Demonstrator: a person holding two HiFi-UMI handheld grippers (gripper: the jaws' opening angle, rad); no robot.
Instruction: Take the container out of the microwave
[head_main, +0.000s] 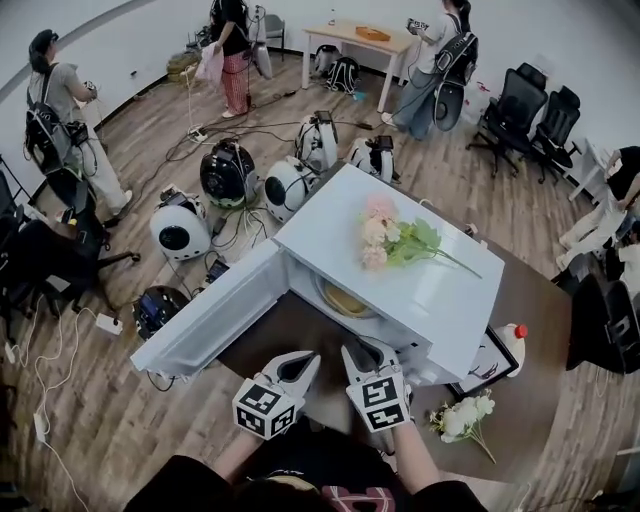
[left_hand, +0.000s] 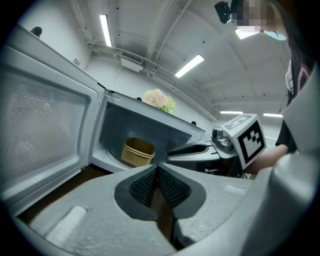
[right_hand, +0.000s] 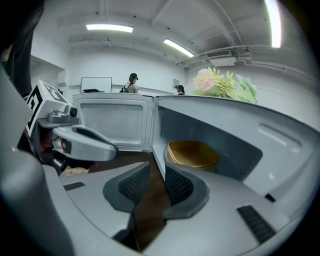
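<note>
A tan paper container (head_main: 345, 298) sits inside the white microwave (head_main: 440, 290), whose door (head_main: 215, 315) hangs wide open to the left. Both grippers hover side by side just in front of the opening, apart from the container. My left gripper (head_main: 303, 362) has its pads meeting at the tips with nothing held (left_hand: 157, 168); the container (left_hand: 137, 151) lies ahead of it. My right gripper (head_main: 358, 352) stands open, a clear gap between its pads (right_hand: 157, 169) and nothing in it. The container (right_hand: 192, 154) shows just beyond its right jaw.
A pink flower bunch (head_main: 390, 238) lies on the microwave's top. On the brown table (head_main: 530, 300) to the right are white flowers (head_main: 462, 418), a red-capped bottle (head_main: 510, 345) and a framed picture (head_main: 487, 365). Round white devices (head_main: 180, 228), cables, chairs and several people fill the floor behind.
</note>
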